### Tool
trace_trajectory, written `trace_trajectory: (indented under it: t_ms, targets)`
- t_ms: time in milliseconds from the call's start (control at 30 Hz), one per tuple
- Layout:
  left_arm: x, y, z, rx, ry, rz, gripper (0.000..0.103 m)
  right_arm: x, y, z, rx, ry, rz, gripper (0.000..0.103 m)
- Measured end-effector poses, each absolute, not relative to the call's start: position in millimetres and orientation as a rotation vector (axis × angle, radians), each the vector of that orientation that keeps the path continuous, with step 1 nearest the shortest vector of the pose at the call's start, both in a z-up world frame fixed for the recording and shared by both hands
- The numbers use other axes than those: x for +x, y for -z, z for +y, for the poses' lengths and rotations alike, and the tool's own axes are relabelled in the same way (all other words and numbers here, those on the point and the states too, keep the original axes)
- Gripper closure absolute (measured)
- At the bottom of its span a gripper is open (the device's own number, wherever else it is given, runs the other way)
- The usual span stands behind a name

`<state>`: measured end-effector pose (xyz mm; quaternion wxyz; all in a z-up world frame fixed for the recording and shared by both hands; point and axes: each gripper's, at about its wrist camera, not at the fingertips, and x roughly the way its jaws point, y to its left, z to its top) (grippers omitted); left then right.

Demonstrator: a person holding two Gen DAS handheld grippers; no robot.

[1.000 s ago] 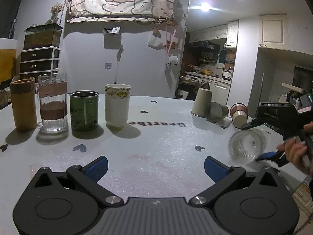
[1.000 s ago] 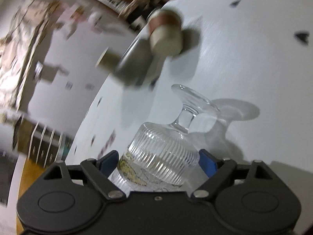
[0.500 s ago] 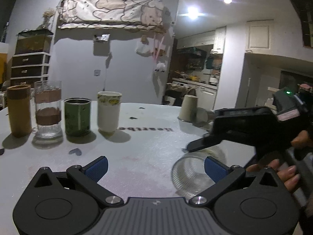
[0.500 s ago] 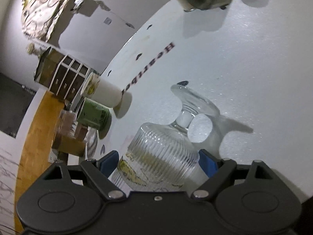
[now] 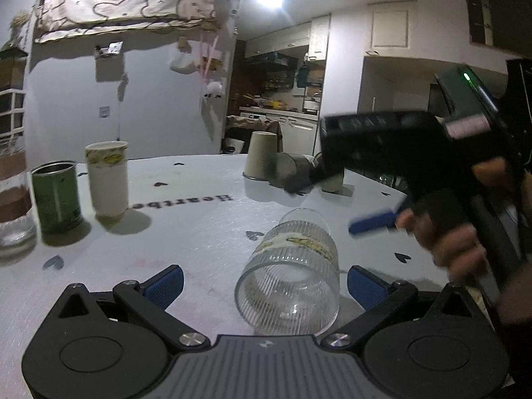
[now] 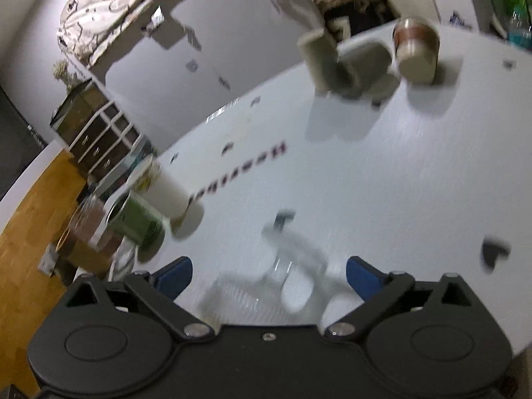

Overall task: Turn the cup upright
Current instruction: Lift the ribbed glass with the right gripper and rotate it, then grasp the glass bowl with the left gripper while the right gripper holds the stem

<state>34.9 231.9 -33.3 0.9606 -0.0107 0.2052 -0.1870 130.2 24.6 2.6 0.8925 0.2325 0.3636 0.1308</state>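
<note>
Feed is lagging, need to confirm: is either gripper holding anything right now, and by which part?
Nothing is held. The clear ribbed stemmed glass lies on its side on the white table, between the open left gripper fingers, untouched. The right gripper is open too.

Glass [image 5: 292,272]: on its side on the worktop [image 5: 199,226], mouth toward the left gripper [image 5: 262,284], between that gripper's fingers [image 5: 164,282] and nearer the right one.
Right gripper [image 5: 372,221]: above the worktop, to the right of and behind the glass; in its own view the glass [image 6: 266,292] lies between its spread fingers [image 6: 364,276].
Mug [image 5: 107,179]: upright, left and behind.
Can [image 5: 56,196]: just left of the mug.
Jar [image 5: 13,199]: left of the can, at the frame edge.
Far cups [image 5: 261,159]: a cluster behind the glass, one inverted, others on their sides.
Drawers [image 6: 96,136]: beyond the worktop's left edge, by the wall.
</note>
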Motion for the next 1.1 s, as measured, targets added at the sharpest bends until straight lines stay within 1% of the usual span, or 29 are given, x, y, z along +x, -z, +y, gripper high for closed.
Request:
trace_trajectory:
  t_ms: [67, 133, 167, 233, 300, 433, 567, 767, 900, 1100]
  targets:
    - [38, 35, 228, -0.015, 0.381, 0.426, 0.000, 141, -9, 23, 0.415, -0.283, 0.695, 0.010]
    - [40, 37, 225, -0.015, 0.378, 0.443, 0.000, 155, -10, 29, 0.308, -0.266, 0.671, 0.022]
    - [42, 39, 224, -0.015, 0.378, 0.453, 0.000, 164, -9, 34, 0.250, -0.251, 0.669, 0.025]
    - [45, 41, 223, -0.014, 0.373, 0.472, 0.000, 181, -3, 45, 0.154, -0.260, 0.690, 0.032]
    - [48, 45, 222, -0.008, 0.363, 0.493, 0.000, 195, 8, 54, 0.099, -0.270, 0.740, 0.035]
    - [52, 48, 229, -0.036, 0.335, 0.518, 0.000, 206, 23, 61, 0.017, -0.277, 0.801, 0.035]
    - [51, 48, 237, -0.052, 0.296, 0.520, 0.000, 197, 20, 46, 0.027, -0.223, 0.805, 0.035]
    - [58, 47, 247, -0.080, 0.232, 0.514, 0.000, 167, 11, 30, -0.019, -0.262, 0.846, 0.031]
    - [63, 45, 250, -0.075, 0.194, 0.504, 0.000, 144, 9, 36, -0.084, -0.305, 0.858, 0.031]
    - [73, 43, 262, -0.118, 0.162, 0.504, 0.000, 119, 3, 39, -0.065, -0.382, 0.863, 0.033]
